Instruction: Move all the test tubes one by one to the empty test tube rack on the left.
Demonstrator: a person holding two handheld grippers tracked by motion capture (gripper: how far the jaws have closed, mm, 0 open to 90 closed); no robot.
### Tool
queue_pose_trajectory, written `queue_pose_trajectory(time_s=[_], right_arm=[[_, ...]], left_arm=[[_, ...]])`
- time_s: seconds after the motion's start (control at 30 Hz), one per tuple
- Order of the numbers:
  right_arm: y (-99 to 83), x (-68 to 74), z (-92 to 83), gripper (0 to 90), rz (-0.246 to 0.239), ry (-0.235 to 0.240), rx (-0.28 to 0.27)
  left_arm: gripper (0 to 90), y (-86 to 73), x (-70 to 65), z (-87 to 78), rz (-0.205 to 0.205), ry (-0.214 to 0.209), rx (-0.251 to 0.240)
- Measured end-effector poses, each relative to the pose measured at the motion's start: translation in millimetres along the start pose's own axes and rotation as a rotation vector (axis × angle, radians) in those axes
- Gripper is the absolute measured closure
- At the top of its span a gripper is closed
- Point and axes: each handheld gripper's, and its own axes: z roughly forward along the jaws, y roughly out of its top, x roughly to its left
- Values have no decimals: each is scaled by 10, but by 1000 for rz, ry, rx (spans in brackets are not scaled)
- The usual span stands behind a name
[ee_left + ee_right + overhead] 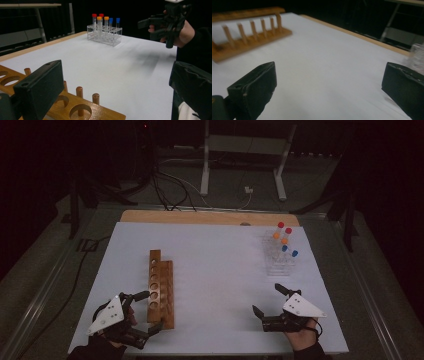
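Lighting is dim overall; the room beyond the white table [215, 270] falls to near black. Light comes from above, with soft shadows on the table surface. The right gripper view is motion-blurred: the wooden rack [249, 37] smears. The high view is grainy.

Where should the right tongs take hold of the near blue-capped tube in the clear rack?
Probably at the cap of the blue-capped tube, coming from above: it stands upright in the clear rack, whose walls cover its lower body, with other tubes close behind.
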Motion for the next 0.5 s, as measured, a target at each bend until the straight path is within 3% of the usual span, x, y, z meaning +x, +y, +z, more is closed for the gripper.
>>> queue_pose_trajectory(time_s=[0.2,0.27,0.5], right_arm=[[-10,1,38,0,-6,28,52],[-17,-10,51,0,7,57,76],[-3,21,75,0,24,84,111]], left_arm=[[5,-4,10,-7,-2,2,-7],[5,-3,15,-12,-1,3,-14],[5,-7,35,-27,-17,7,-24]])
